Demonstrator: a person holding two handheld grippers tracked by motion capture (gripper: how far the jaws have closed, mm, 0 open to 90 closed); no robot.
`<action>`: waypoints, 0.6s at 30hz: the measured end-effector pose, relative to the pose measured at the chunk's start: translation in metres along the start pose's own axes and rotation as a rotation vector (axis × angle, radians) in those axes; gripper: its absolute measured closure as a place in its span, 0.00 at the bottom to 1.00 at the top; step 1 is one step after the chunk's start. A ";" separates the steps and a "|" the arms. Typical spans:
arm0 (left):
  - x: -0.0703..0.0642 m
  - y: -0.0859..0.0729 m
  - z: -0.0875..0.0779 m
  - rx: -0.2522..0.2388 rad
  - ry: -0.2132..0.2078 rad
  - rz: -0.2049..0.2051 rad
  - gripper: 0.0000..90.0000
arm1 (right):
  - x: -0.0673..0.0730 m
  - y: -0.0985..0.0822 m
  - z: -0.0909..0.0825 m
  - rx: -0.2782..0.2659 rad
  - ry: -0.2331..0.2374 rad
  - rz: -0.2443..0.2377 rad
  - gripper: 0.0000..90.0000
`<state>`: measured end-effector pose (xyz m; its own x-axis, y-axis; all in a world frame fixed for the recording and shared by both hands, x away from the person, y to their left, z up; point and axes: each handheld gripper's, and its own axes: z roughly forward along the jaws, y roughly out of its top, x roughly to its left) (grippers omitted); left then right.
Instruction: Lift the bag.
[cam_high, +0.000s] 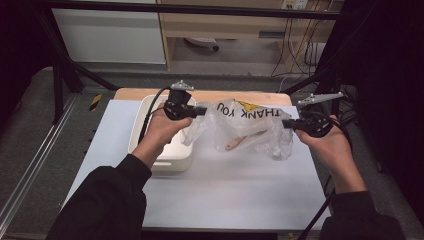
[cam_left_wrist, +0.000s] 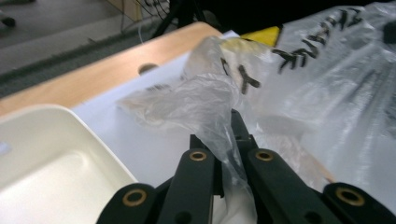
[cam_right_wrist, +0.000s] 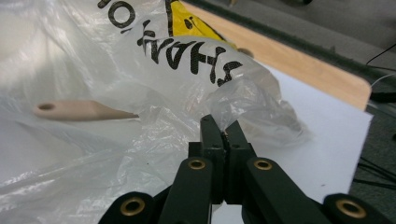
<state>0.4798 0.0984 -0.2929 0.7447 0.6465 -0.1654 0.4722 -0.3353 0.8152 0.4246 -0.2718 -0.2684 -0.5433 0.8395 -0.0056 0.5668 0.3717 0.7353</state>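
Gripper jaws in your left hand (cam_high: 199, 111) are clamped on one edge of the clear plastic bag (cam_high: 250, 127); your right gripper (cam_high: 287, 124) pinches the opposite edge. Between them the bag hangs over the worktop (cam_high: 225, 190), a wooden utensil (cam_high: 244, 141) inside. Just left sits a white tray (cam_high: 145, 107).

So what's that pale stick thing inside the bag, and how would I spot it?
Start at the white mat on the table, then find the clear plastic bag printed THANK YOU, stretched between the two grippers. Inside it lies a pale wooden handle, flat and tapering, with a small hole at its rounded end, the one solid thing in the crinkled film.
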 end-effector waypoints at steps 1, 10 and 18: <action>-0.004 -0.006 0.001 0.006 -0.010 -0.004 1.00 | 0.003 -0.004 0.003 0.007 0.004 -0.004 1.00; -0.033 -0.045 0.007 0.034 -0.055 -0.003 1.00 | 0.022 -0.041 0.025 0.053 0.064 0.002 1.00; -0.049 -0.079 0.011 0.039 -0.038 -0.004 1.00 | 0.031 -0.086 0.047 0.096 0.100 0.052 1.00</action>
<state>0.4112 0.0858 -0.3547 0.7598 0.6217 -0.1905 0.4927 -0.3592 0.7926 0.3886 -0.2589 -0.3637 -0.5684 0.8164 0.1017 0.6493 0.3692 0.6649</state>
